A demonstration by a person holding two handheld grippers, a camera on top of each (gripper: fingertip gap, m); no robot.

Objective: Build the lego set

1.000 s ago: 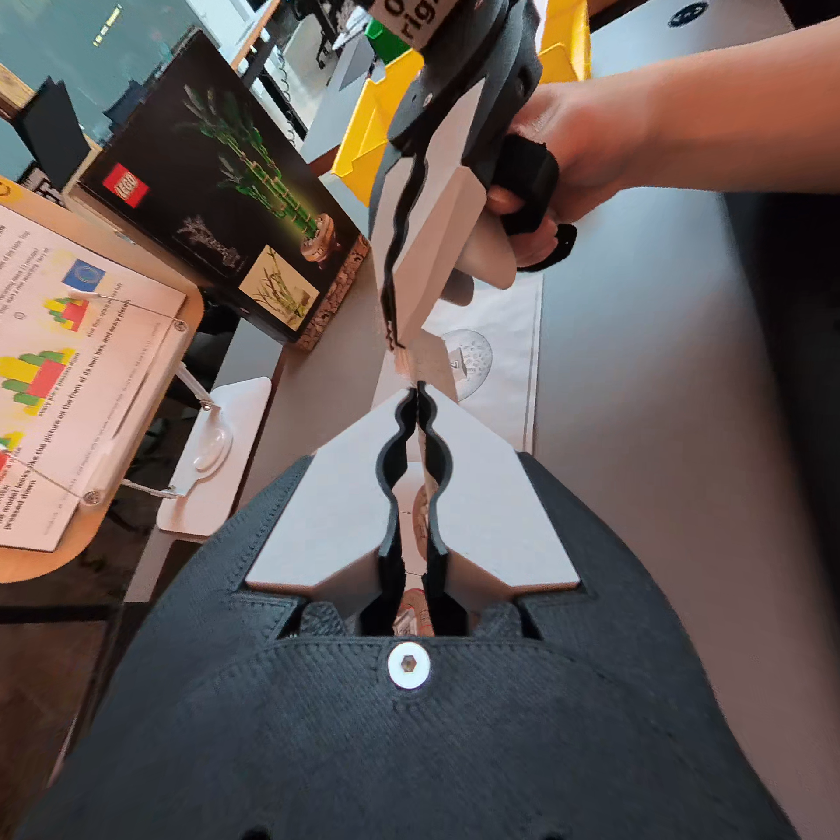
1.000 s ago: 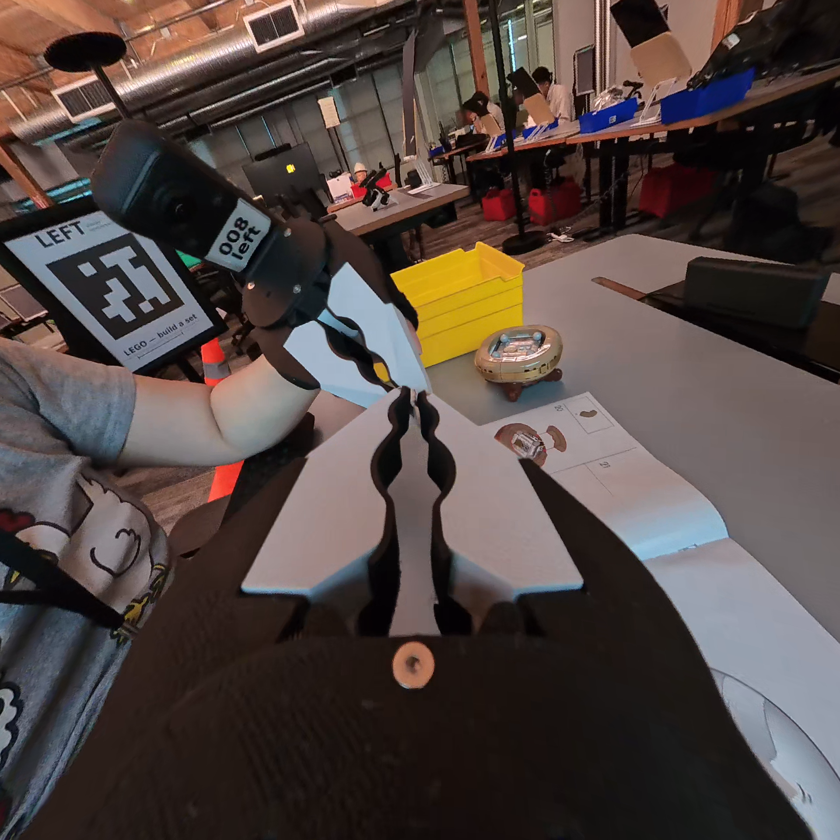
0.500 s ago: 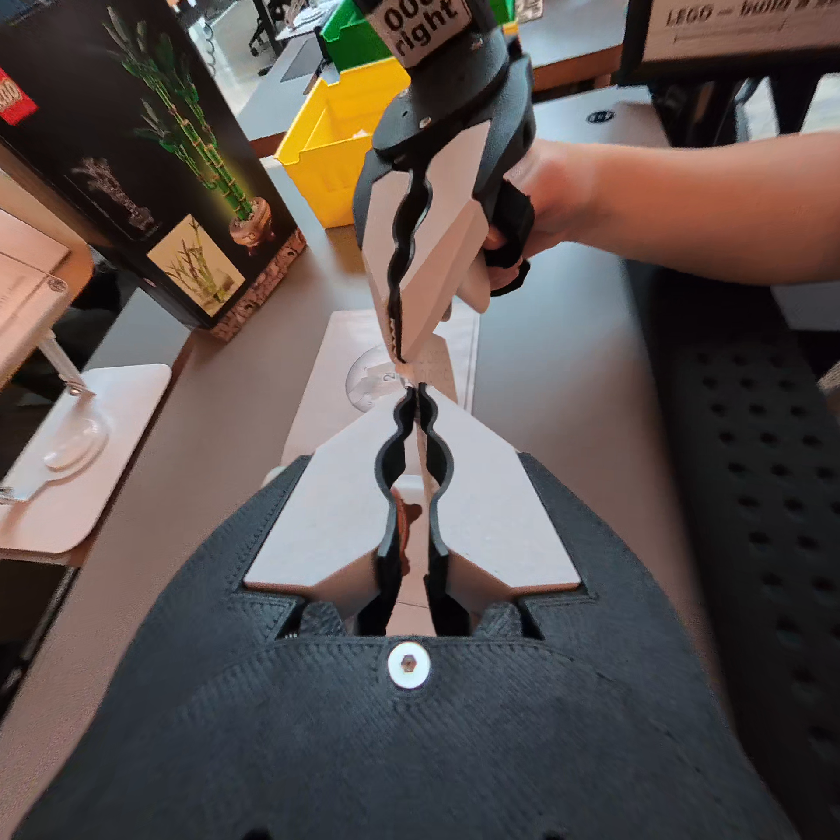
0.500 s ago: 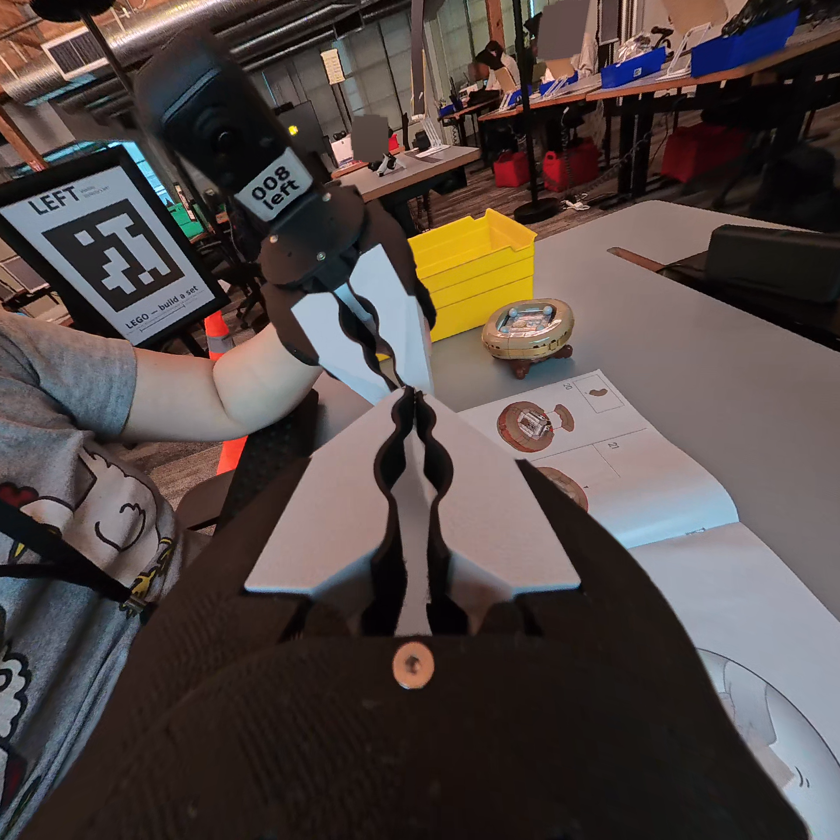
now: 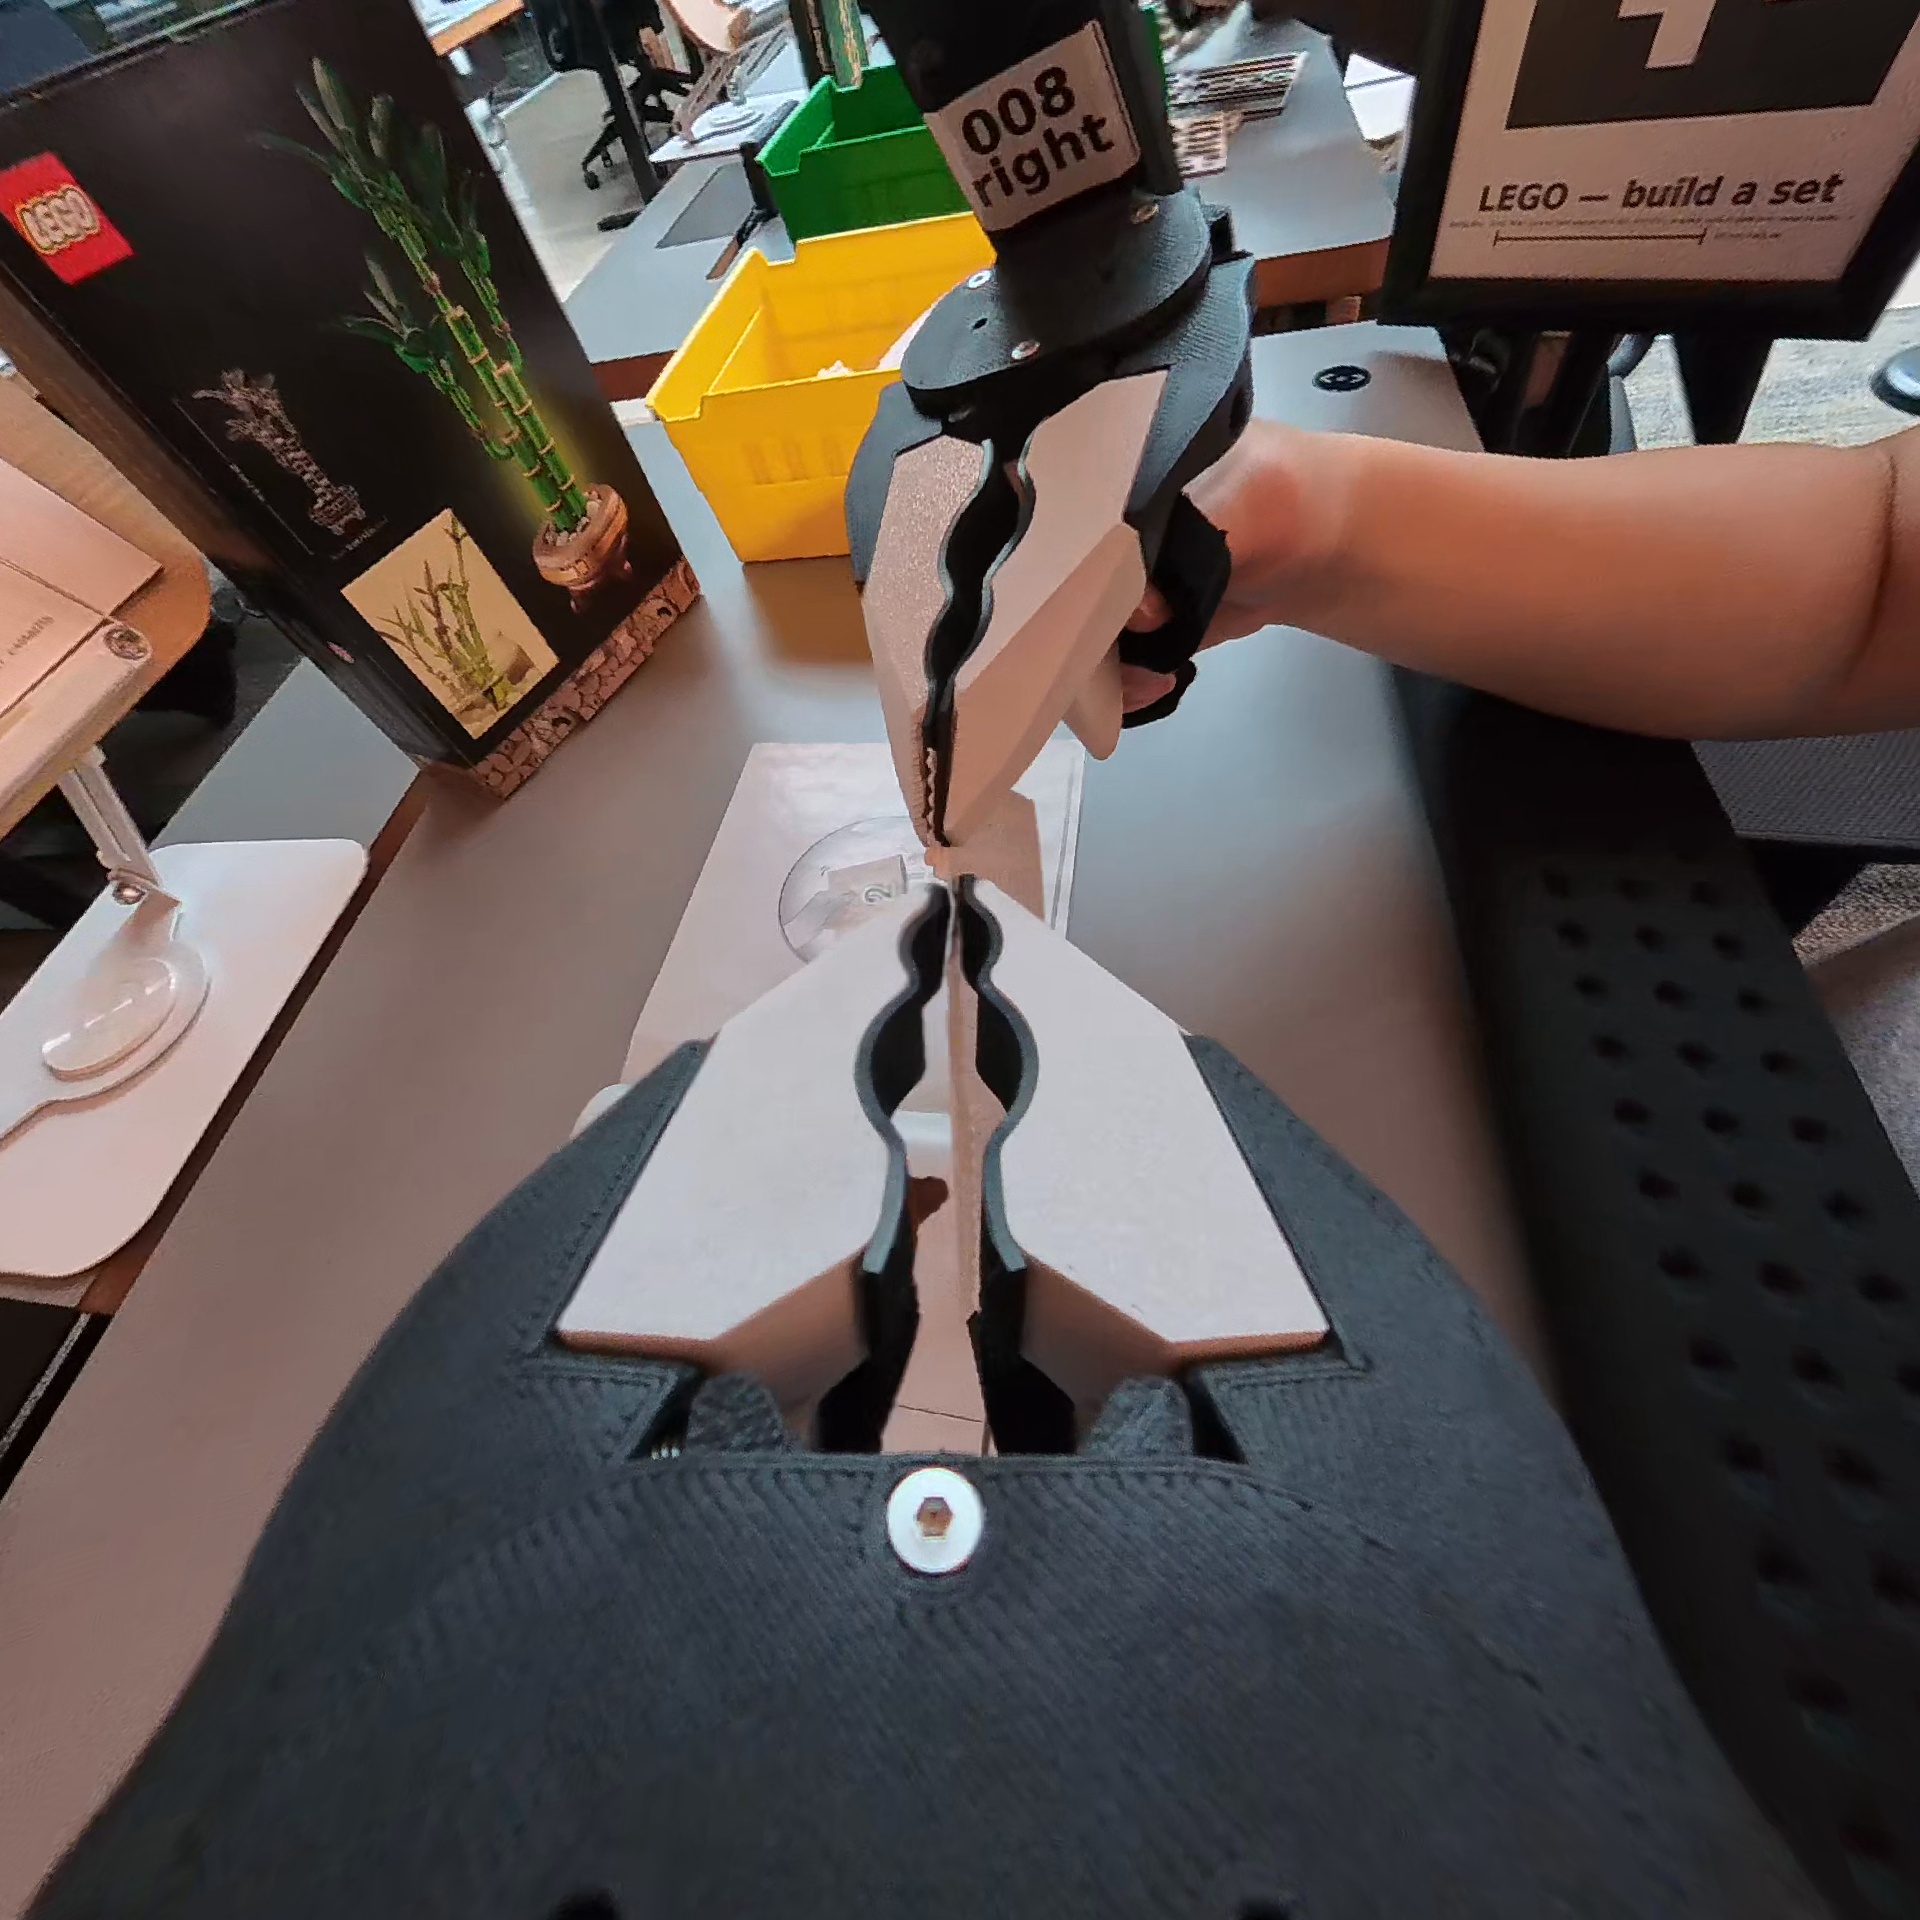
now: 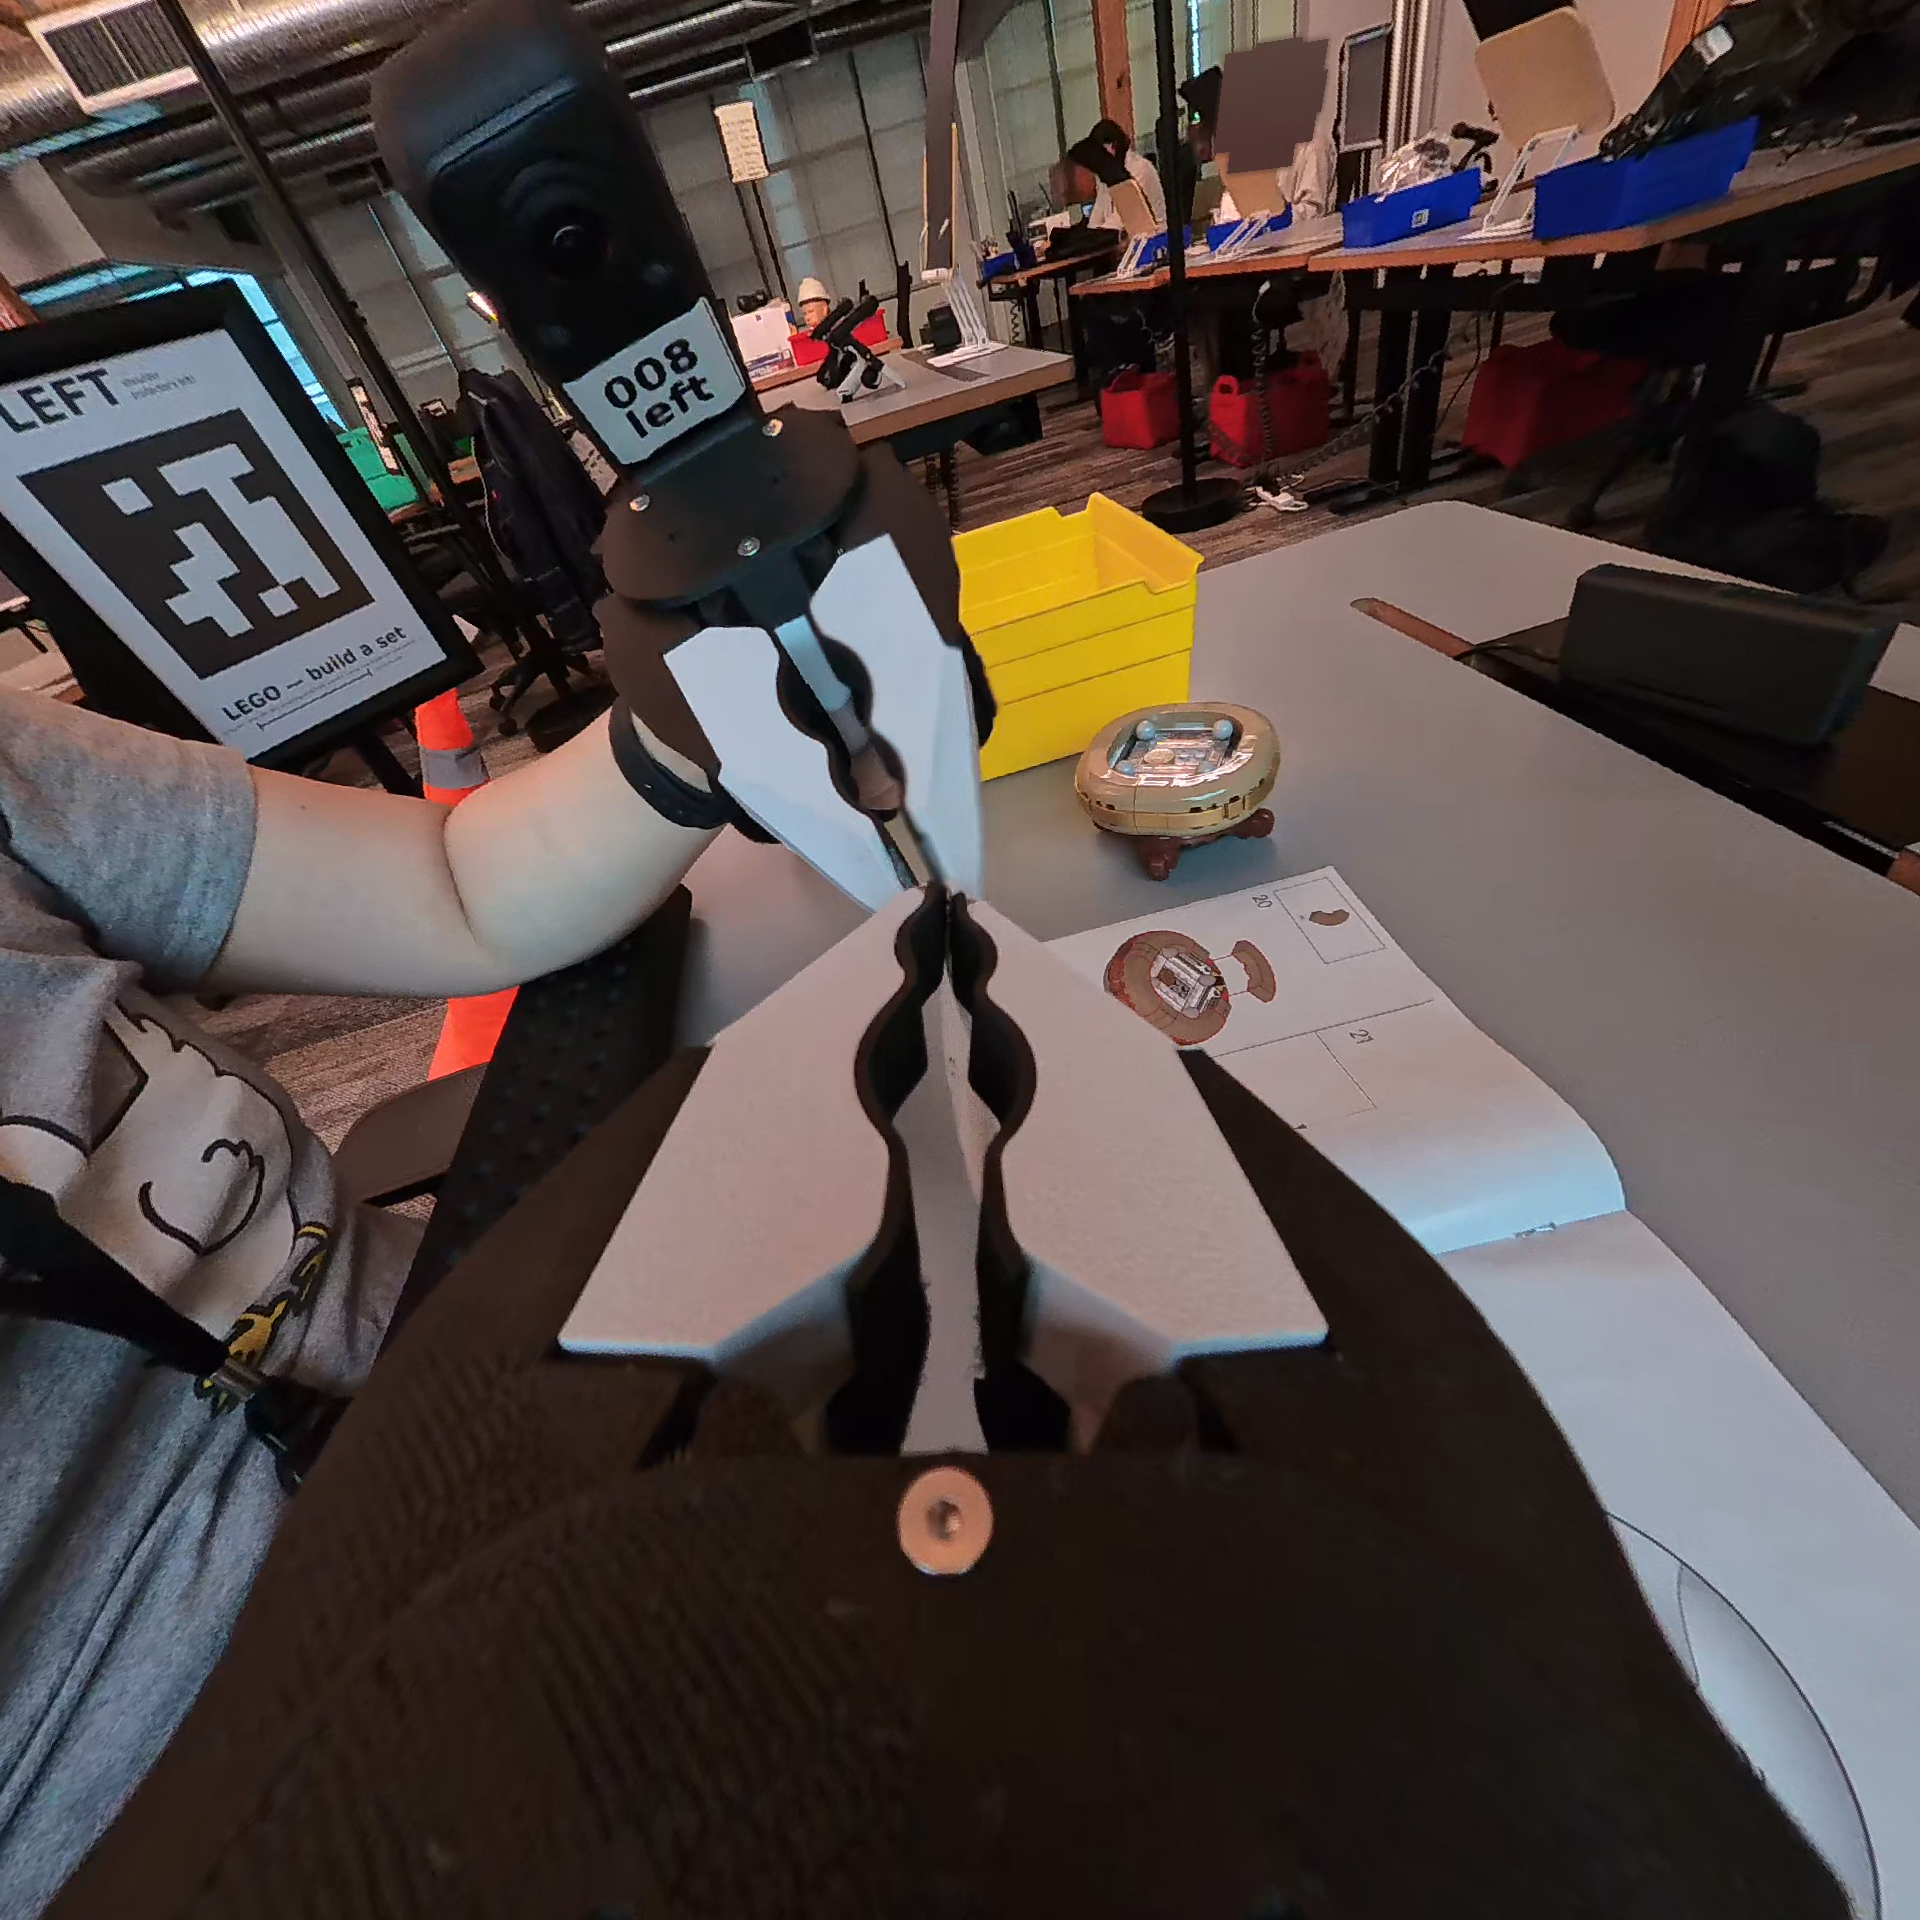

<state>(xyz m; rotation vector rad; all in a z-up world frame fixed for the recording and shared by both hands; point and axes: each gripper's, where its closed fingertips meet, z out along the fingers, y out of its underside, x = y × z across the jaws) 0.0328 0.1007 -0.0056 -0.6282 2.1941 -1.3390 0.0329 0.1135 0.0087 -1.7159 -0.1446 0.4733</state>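
My left gripper (image 5: 954, 896) is shut, its tips right against the tips of my right gripper (image 5: 932, 823), which points down from above. A small tan Lego piece (image 5: 941, 858) sits pinched at the right gripper's tips, touching the left's tips. Whether the left also grips anything is hidden. In the right wrist view my right gripper (image 6: 948, 906) is shut and meets the left gripper (image 6: 928, 875) tip to tip. Both hover above the open instruction booklet (image 6: 1351, 1049). The tan built pot (image 6: 1174, 769) on dark red feet stands on the grey table (image 6: 1558, 883) beyond the booklet.
A yellow bin (image 6: 1081, 634) stands behind the pot; it also shows in the left wrist view (image 5: 779, 426), with a green bin (image 5: 842, 156) behind it. The black Lego box (image 5: 343, 416) and a white stand base (image 5: 135, 987) are on the left. A black perforated chair (image 5: 1714, 1143) is right. A framed sign (image 6: 197, 540) stands left. The grippers are tip to tip, or close to it. The tan built pot (image 6: 1174, 769) is about equally far from each gripper, around 25 cm.
Both grippers stayed shut and tip to tip. The pair swung round: the left wrist view turned right off the paper sheet, and the right gripper stands more upright.
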